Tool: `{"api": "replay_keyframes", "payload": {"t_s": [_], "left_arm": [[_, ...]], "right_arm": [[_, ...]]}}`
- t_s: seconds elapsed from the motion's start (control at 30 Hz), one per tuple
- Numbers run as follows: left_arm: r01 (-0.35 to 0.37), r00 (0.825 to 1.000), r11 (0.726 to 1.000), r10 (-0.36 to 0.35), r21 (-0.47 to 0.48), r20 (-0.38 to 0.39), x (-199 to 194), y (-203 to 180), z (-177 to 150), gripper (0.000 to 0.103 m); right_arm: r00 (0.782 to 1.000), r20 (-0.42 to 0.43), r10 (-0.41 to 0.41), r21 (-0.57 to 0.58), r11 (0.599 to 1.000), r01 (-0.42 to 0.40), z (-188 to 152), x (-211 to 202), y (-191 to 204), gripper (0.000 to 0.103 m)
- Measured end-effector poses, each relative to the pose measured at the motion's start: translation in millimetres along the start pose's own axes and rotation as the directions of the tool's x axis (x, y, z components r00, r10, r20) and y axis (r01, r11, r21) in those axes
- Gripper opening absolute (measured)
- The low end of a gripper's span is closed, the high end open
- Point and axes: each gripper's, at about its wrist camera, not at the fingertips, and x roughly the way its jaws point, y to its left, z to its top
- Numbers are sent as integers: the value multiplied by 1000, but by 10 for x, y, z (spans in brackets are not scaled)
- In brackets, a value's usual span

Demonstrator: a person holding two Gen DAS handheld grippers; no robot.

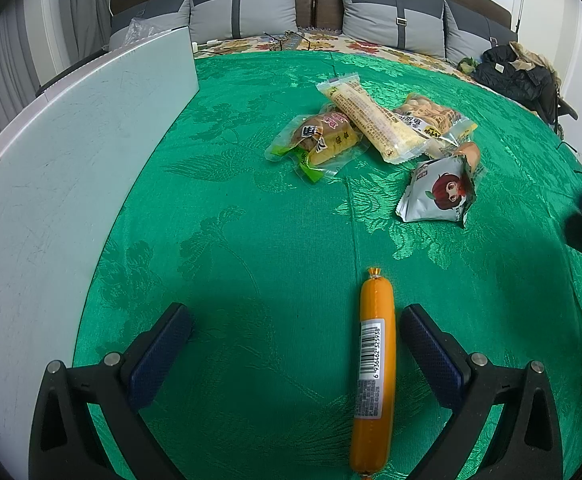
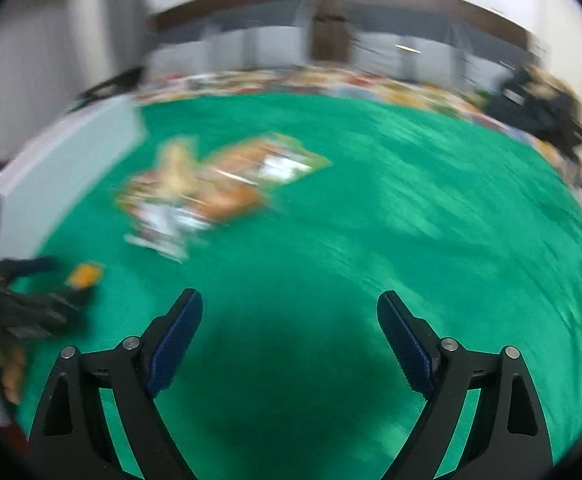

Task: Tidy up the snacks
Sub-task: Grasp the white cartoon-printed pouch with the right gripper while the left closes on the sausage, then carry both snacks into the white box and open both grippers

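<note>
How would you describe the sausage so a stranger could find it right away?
On the green cloth, look nearest the left gripper, apart from the pile of snack packets. The sausage is a smooth orange tube with a barcode label, lying alone between the open fingers.

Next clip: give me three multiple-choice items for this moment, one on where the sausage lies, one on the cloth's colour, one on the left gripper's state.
1. Where does the orange sausage lie?
A. between the left gripper's fingers, nearer its right one
B. on the white board
C. atop the snack pile

2. What colour is the cloth?
A. red
B. green
C. blue

3. How is the left gripper?
A. shut on the sausage
B. open
C. out of view

Answers: A, the sausage runs along the right finger; B, the patterned cloth is green; B, its fingers stand wide apart.
</note>
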Motion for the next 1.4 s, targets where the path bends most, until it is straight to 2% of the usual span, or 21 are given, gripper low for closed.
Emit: {"api": "replay_keyframes", "payload": {"t_s": [0.13, 0.27, 0.33, 0.37, 0.4, 0.5, 0.8, 0.9, 0.97, 1.03, 1.07, 1.13, 1.17, 1.3, 1.4], "left_arm": [[0, 1000, 1000, 0, 0, 0, 2, 0, 1, 103], [0, 1000, 1000, 0, 0, 0, 5, 0, 3, 103], [0, 1000, 1000, 0, 0, 0, 5, -1, 2, 103], [0, 1000, 1000, 0, -1, 0, 5, -2, 1, 103], [0, 1000, 1000, 0, -1, 0, 6, -2, 3, 103], [0, 1000, 1000, 0, -1, 0, 5, -3, 1, 103], [5, 1000, 1000, -5, 8, -6, -22, 8, -12, 103], [24, 998, 999, -21, 44, -57, -84, 13, -61, 102], [24, 996, 999, -21, 40, -83, -153, -13, -84, 90], [39, 995, 997, -32, 71, -89, -241, -103, -120, 65], [48, 995, 995, -40, 86, -90, -283, -152, -159, 58], [64, 995, 991, -54, 120, -88, -353, -253, -204, 24], [65, 995, 990, -55, 128, -86, -377, -283, -228, 17], [70, 996, 994, -64, 82, -65, -443, -291, -316, 15], [113, 992, 994, -112, 12, -58, -483, -192, -360, 15]], "right_arm": [[993, -78, 85, -129, 987, -95, 355, 414, 490, 89], [986, -148, 78, -164, 981, -102, 437, 729, 679, 87], [982, -177, 70, -159, 982, -98, 424, 824, 696, 78], [978, -199, 69, -147, 984, -100, 408, 872, 689, 56], [974, -217, 65, -131, 987, -95, 391, 898, 666, 39], [980, -177, 88, -73, 992, -102, 348, 754, 576, 34], [977, -89, 195, 137, 974, -182, -87, 13, 34, 32], [976, -43, 211, 221, 955, -197, -354, -276, -197, 32], [978, -24, 206, 268, 944, -193, -532, -409, -328, 32], [981, 3, 195, 318, 930, -185, -702, -529, -418, 32], [982, 21, 188, 346, 920, -184, -781, -580, -459, 32], [986, 60, 155, 378, 911, -167, -893, -672, -507, 32], [989, 77, 125, 383, 912, -145, -947, -727, -506, 32], [996, 90, 28, 338, 940, -57, -997, -857, -457, 32], [995, 103, -6, 303, 953, -26, -969, -882, -462, 32]]}}
